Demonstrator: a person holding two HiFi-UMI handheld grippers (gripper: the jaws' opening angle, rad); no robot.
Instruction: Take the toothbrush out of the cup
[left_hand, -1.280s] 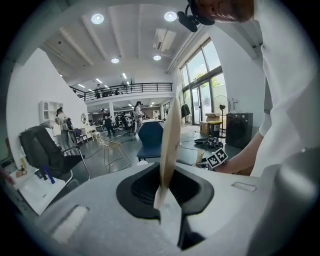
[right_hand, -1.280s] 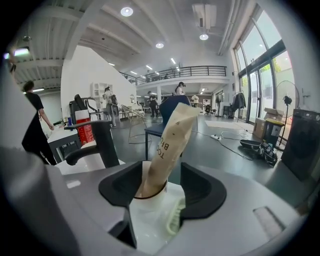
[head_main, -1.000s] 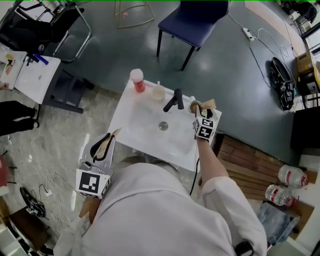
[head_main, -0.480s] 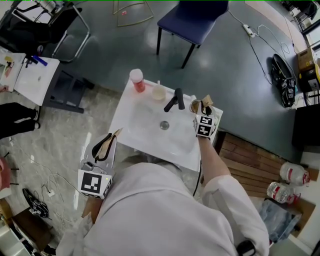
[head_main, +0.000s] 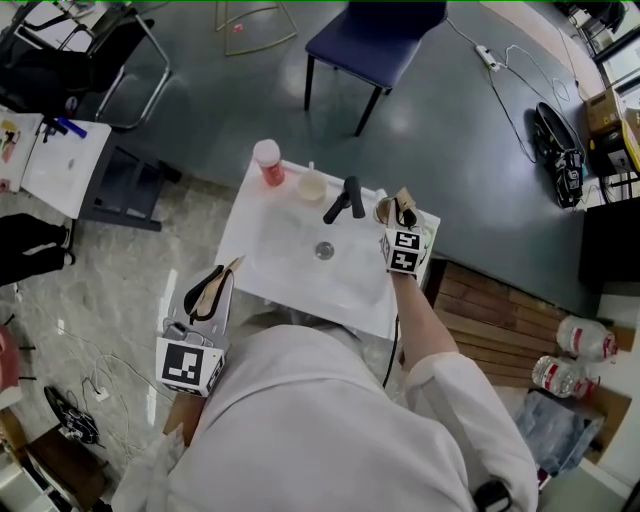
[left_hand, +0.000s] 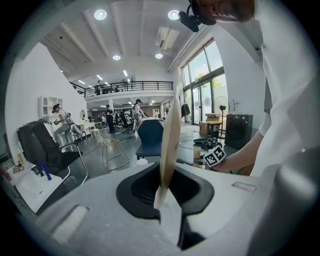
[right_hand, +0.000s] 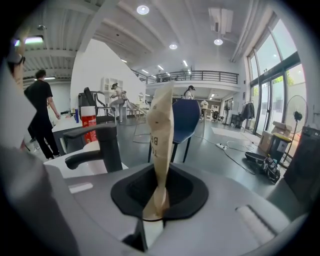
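Right gripper view: right tongs (right_hand: 162, 98) just closing, together, no toothbrush seen between; left tongs (left_hand: 175, 100) together; risk: missed grip, empty lift off brownish round cup (head_main: 383, 209)

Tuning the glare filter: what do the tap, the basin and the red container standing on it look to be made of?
Tap: matt black, probably coated metal; no bright glints on it.
Basin: smooth white with a soft sheen, ceramic or moulded resin; cannot tell which.
Red container: red body, white cap, likely plastic; too small to be sure.
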